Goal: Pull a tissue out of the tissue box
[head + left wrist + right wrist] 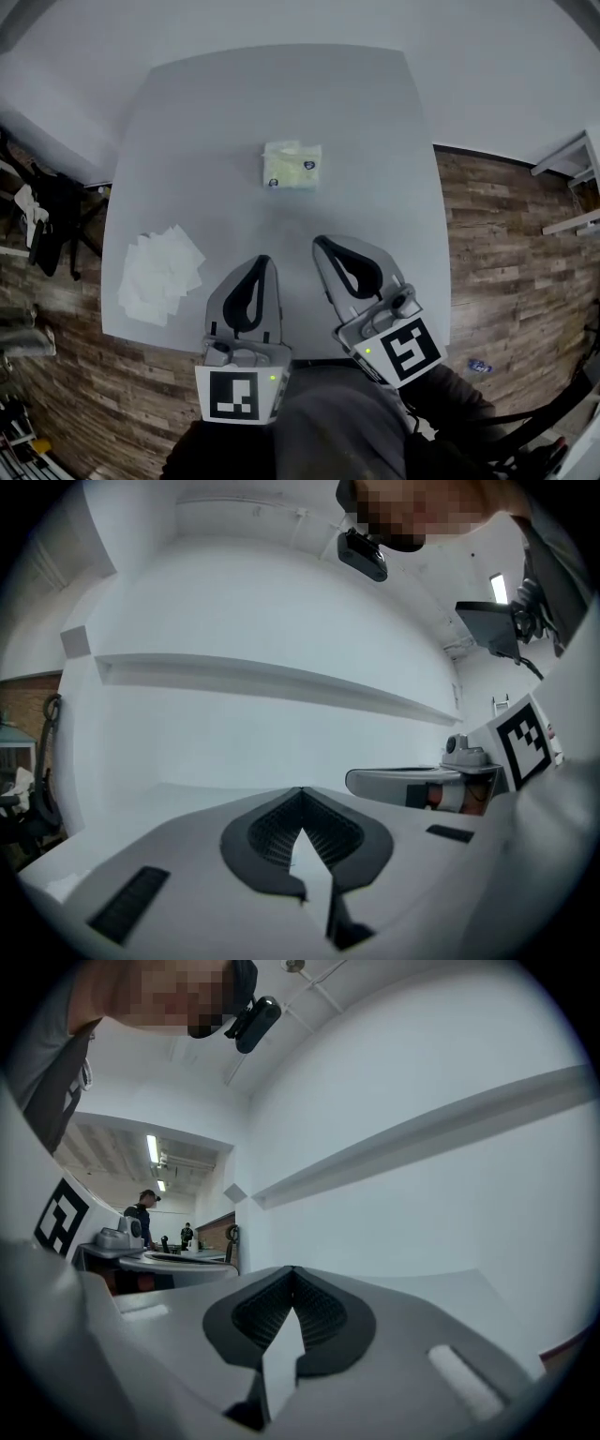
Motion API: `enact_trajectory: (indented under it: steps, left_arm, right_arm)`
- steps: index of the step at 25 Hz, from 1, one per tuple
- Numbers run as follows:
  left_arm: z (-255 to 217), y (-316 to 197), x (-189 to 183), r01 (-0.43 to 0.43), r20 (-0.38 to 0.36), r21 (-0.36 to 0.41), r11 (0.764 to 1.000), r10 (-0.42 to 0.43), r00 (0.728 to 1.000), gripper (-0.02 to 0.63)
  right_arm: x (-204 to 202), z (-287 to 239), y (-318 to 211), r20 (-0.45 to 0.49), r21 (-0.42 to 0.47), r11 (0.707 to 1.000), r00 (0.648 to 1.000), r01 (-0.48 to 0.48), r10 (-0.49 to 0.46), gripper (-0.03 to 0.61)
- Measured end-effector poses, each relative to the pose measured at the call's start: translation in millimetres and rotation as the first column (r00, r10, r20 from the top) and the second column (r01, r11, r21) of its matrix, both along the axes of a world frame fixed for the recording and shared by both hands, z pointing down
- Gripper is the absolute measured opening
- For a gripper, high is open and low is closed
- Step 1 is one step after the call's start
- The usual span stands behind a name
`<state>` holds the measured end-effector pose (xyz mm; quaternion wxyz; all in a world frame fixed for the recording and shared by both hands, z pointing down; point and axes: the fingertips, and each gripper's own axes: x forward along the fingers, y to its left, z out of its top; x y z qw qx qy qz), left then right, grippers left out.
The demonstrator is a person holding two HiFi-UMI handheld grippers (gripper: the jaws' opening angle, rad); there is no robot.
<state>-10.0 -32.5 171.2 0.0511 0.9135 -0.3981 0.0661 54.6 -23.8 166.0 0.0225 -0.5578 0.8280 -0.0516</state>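
Observation:
The tissue box point(292, 167), a pale yellow-green pack with white tissue showing at its top, lies near the middle of the grey table point(375, 112). My left gripper point(263, 260) and right gripper point(321, 242) hover side by side over the table's near edge, well short of the box. Both point toward it. Each is shut with nothing between its jaws, as the left gripper view point(300, 791) and the right gripper view point(292, 1270) also show. Neither gripper view shows the box.
A pile of several loose white tissues point(159, 274) lies at the table's near left corner. A black bag and stand point(52, 220) sit on the wood floor at left, with white shelving point(572, 178) at right. A person point(141, 1213) stands far off.

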Motion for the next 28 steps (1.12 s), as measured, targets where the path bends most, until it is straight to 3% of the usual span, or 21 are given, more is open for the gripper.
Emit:
enact_trajectory:
  steps: [5,12,16,21,28]
  left_arm:
    - [40.3,-57.1,35.8,-0.091,0.007,-0.076,0.993,0.092,0.996,0.002]
    - [161.1,-106.0,95.6,-0.170,0.013,-0.232,0.958,0.178,0.984,0.002]
    - [197.0,-125.1,106.1,-0.199,0.021,-0.287,0.937,0.213,0.977,0.002]
    - [229.4,-134.1,112.0,-0.213,0.000,-0.376,0.902,0.229,0.973,0.002]
    - [258.8,-147.4,114.1,-0.209,-0.002,-0.409,0.888,0.228,0.974,0.002]
  right_arm:
    - [21.5,29.3,-56.8,0.012,-0.039,0.999,0.999,-0.035,0.035,0.002]
    - [82.4,135.7,-105.2,0.038,-0.164,0.982,0.994,-0.092,0.099,0.003]
    - [97.7,161.1,-134.0,0.025,-0.170,0.982,0.996,-0.079,0.084,0.088]
    - [100.3,187.8,-156.5,-0.128,-0.168,0.986,0.992,-0.018,-0.004,0.145]
    - [101.4,227.9,-175.3,-0.303,-0.175,0.985,0.951,0.010,-0.064,0.152]
